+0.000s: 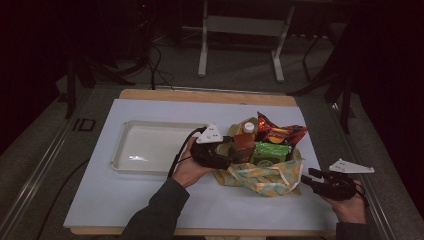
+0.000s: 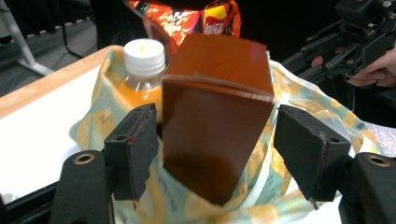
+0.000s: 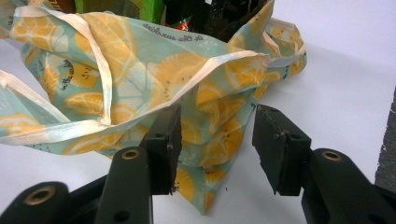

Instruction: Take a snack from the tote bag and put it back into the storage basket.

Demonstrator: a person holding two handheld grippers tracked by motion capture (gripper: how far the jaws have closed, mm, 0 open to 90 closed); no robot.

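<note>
Pretty dim room, grey floor (image 1: 240,65) with black cables (image 1: 157,65) trailing across it. A white metal stand (image 1: 240,25) with 2 legs sits behind the wooden table (image 1: 200,95), which has a pale sheet (image 1: 150,200) on top

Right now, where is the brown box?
In the high view the brown box stands in the open cloth bag, right of the white tray, between the bottle and green packet.
</note>
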